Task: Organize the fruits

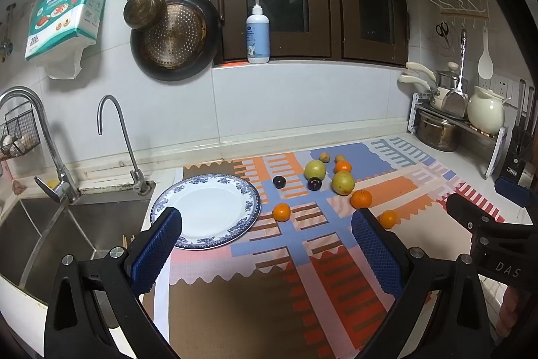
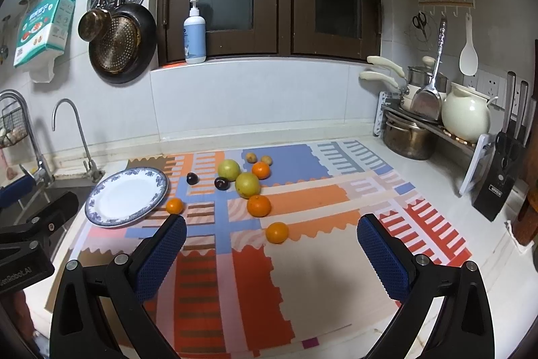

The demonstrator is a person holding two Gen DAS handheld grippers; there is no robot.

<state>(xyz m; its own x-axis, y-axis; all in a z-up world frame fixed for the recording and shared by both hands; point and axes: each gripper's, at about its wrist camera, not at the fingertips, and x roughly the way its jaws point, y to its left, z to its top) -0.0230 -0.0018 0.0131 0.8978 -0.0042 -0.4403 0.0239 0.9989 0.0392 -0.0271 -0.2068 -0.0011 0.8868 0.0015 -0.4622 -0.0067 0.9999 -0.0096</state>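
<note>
On the patterned mat (image 2: 322, 201), the empty blue-rimmed plate (image 2: 126, 195) sits at the left near the sink (image 1: 67, 224). Right of it lie 4 oranges (image 2: 259, 205), 2 dark plums (image 2: 192, 178), 2 green pears (image 2: 247, 185) and 2 small brown fruits (image 2: 250, 157). The left gripper (image 1: 267, 244) and right gripper (image 2: 271, 249) hover with jaws spread wide, holding nothing.

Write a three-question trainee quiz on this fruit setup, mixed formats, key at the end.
1. True or false: the plate already holds fruit.
2. How many oranges lie on the mat? A) two B) four C) six
3. Fill in: both the left gripper and the right gripper are ____ and hold nothing.

Key: 1 false, the plate is bare. 2 B, one nearest the plate, the others at. 3 open.
</note>
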